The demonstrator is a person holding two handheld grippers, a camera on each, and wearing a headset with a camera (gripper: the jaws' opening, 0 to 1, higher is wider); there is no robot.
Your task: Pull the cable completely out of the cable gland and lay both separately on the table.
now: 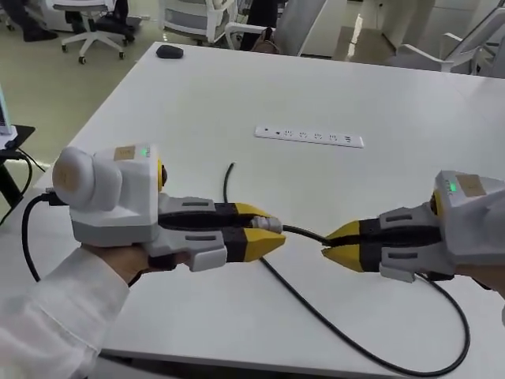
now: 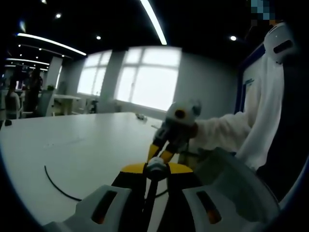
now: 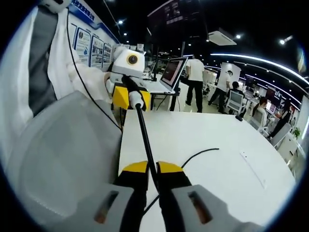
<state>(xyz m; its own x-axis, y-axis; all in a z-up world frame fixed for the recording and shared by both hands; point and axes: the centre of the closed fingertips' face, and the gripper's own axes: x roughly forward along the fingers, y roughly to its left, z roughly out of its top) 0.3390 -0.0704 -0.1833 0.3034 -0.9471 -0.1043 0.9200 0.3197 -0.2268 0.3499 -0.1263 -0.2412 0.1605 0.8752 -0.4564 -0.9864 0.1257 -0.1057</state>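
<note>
The cable gland (image 1: 271, 224) is clamped in the left gripper (image 1: 278, 230) above the table (image 1: 237, 95); the cable (image 1: 304, 232) leaving it is pinched nearby by the right gripper (image 1: 325, 243). Its axis is stretched straight between both tips, so a pull apart along that line is suggested; room is left on either side.
</note>
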